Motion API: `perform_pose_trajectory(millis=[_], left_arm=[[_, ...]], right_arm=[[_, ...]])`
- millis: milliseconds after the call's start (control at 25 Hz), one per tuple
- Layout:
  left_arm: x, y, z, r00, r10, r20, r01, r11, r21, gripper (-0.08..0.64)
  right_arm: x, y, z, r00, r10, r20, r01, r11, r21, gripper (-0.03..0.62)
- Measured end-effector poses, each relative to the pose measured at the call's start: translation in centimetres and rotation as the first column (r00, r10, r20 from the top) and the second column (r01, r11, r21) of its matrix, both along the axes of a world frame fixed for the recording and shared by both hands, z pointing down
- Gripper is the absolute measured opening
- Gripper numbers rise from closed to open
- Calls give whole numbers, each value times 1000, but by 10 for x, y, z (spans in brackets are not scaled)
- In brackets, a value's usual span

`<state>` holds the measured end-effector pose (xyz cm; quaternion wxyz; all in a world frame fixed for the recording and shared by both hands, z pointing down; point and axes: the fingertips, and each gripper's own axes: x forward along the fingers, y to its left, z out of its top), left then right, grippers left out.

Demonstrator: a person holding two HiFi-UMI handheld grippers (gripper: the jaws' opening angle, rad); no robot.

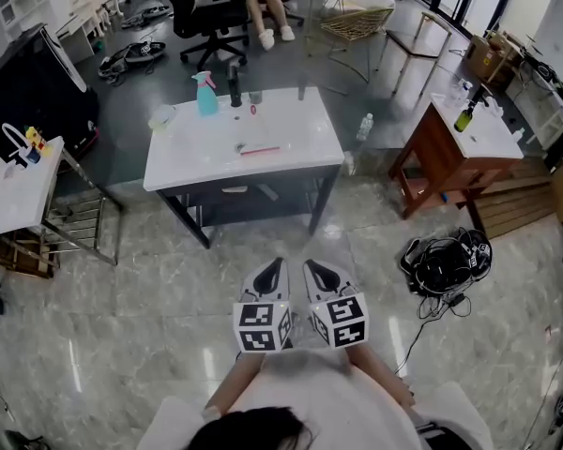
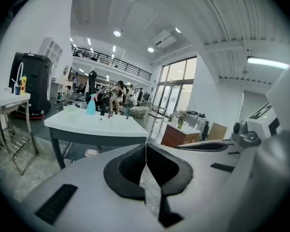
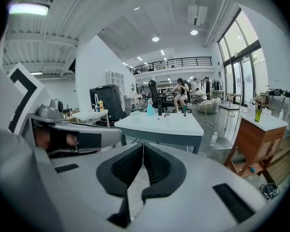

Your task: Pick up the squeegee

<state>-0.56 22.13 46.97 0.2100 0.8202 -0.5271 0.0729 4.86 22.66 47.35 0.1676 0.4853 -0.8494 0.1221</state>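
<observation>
Holding both tools low in front of my chest, side by side and nearly touching, I have the left gripper (image 1: 274, 272) and the right gripper (image 1: 316, 272) each pressed fully together with nothing between the pads. Nothing is within reach, so there is no call to spread them, and shut jaws aimed ahead keep both lined up on one target. Their marker cubes (image 1: 263, 326) sit nearest my body and the jaw tips point away toward the white table (image 1: 305, 129), which is well apart from me across a stretch of glossy floor (image 1: 150, 289). What I take to be the squeegee (image 1: 260, 149) lies flat on that table, about mid-width and nearer my edge than the far one. It is a thin strip with a red part, apart from everything else on the top, and it is small from here, so I judge it by shape alone. Lying flat and clear like that, it should let one gripper come at it from my side. Along the far edge stand a teal spray bottle (image 1: 205, 94) and a dark bottle (image 1: 235, 84), upright and near each other, out of the way of such a reach. Off to the right a wooden cabinet (image 1: 432, 157) carries a green bottle (image 1: 464, 118), and farther back a person (image 1: 267, 7) sits by an office chair (image 1: 206, 17).
</observation>
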Motion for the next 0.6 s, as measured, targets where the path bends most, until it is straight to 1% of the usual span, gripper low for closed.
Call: perform_pose_trajectory(millis=[200, 360, 600], left_arm=[[-19, -22, 3, 1000, 17, -11, -18, 1000, -26, 28], [-37, -36, 5, 999, 35, 6, -35, 999, -18, 28], [-51, -54, 7, 1000, 25, -10, -25, 1000, -11, 28]], right_arm=[[-21, -26, 1, 1000, 9, 7, -9, 1000, -3, 28], [-40, -40, 2, 1000, 13, 13, -13, 1000, -3, 28], [-48, -56, 7, 1000, 30, 2, -30, 1000, -2, 28]])
